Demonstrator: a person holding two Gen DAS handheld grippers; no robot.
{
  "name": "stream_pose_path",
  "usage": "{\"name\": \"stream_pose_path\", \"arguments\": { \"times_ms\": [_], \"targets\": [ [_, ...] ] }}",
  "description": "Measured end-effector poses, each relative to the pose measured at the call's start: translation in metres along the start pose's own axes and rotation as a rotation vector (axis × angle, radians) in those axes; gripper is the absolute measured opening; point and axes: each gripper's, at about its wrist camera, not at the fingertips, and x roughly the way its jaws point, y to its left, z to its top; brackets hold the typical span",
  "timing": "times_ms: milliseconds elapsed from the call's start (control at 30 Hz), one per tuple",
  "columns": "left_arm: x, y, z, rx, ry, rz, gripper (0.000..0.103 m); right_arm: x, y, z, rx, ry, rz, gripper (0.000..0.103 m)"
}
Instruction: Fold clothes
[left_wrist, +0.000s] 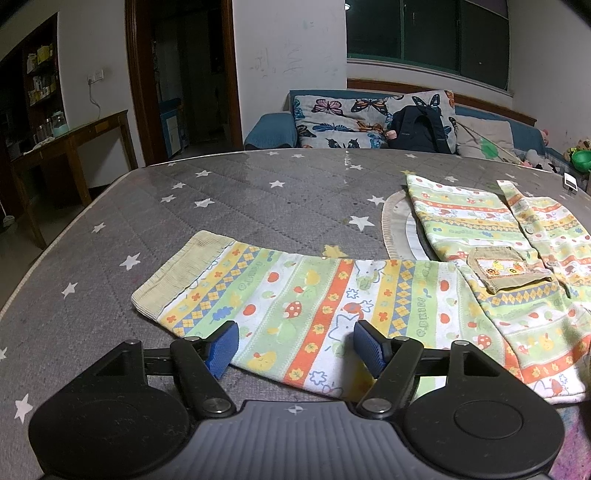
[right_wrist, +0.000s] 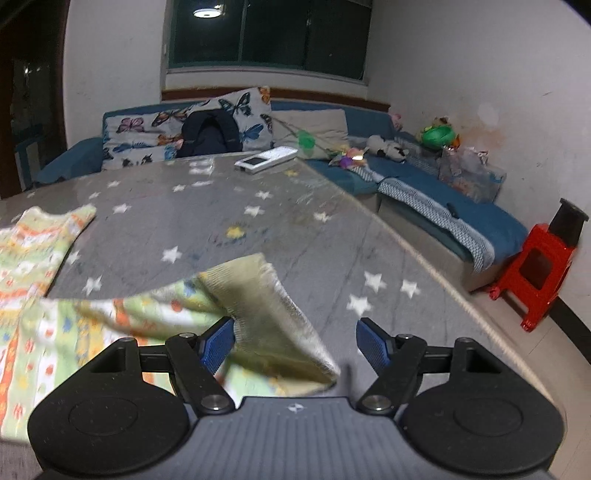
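left tongs (left_wrist: 293, 341): wide apart, holding nothing; striped sleeve (left_wrist: 280, 310) lies flat on the surface (left_wrist: 221, 192) just ahead, ready to grab | right tongs (right_wrist: 295, 339): wide apart too; cuff (right_wrist: 266, 314) bunched up between them, blurry, not pinched

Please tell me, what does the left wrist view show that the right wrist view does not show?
Only the left wrist view: a wooden side table, a doorway, the garment's pocket.
Only the right wrist view: a red stool, a white device on the table.
Both: the patterned garment, the star-print table, the butterfly pillow, an open hand-held gripper.
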Motion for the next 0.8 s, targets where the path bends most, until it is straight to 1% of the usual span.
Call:
{"name": "stream_pose_path", "arguments": {
  "times_ms": [167, 200, 267, 400, 467, 533, 567, 600, 667, 700, 733, 800],
  "targets": [
    [0.001, 0.0, 0.001, 0.0, 0.006, 0.005, 0.074, 0.015, 0.007, 0.018, -0.023, -0.019, -0.024, 0.074],
    [0.001, -0.001, 0.002, 0.001, 0.01, 0.008, 0.074, 0.015, 0.009, 0.02, -0.017, -0.026, -0.01, 0.074],
    [0.009, -0.013, 0.015, 0.018, 0.004, -0.007, 0.072, 0.016, 0.014, 0.025, -0.005, -0.039, 0.02, 0.074],
    [0.028, -0.038, 0.042, 0.054, -0.011, -0.042, 0.072, 0.018, 0.037, 0.025, -0.053, -0.021, 0.118, 0.074],
    [0.037, -0.05, 0.056, 0.072, -0.019, -0.059, 0.072, 0.019, 0.052, 0.029, -0.082, -0.014, 0.167, 0.074],
    [0.047, -0.063, 0.07, 0.09, -0.026, -0.076, 0.072, 0.022, 0.069, 0.04, -0.086, -0.013, 0.233, 0.072],
    [0.051, -0.069, 0.077, 0.099, -0.03, -0.085, 0.072, 0.024, 0.076, 0.045, -0.082, -0.012, 0.265, 0.07],
    [0.056, -0.075, 0.084, 0.108, -0.034, -0.094, 0.072, 0.026, 0.082, 0.049, -0.078, -0.009, 0.288, 0.063],
    [0.065, -0.088, 0.098, 0.126, -0.041, -0.111, 0.072, 0.036, 0.101, 0.062, -0.08, 0.004, 0.349, 0.06],
    [0.07, -0.094, 0.104, 0.135, -0.045, -0.12, 0.072, 0.041, 0.108, 0.068, -0.082, 0.011, 0.371, 0.053],
    [0.075, -0.1, 0.111, 0.144, -0.048, -0.128, 0.072, 0.047, 0.115, 0.073, -0.075, 0.023, 0.392, 0.051],
    [0.084, -0.113, 0.125, 0.162, -0.056, -0.146, 0.073, 0.06, 0.128, 0.085, -0.059, 0.048, 0.433, 0.049]
  ]
}}
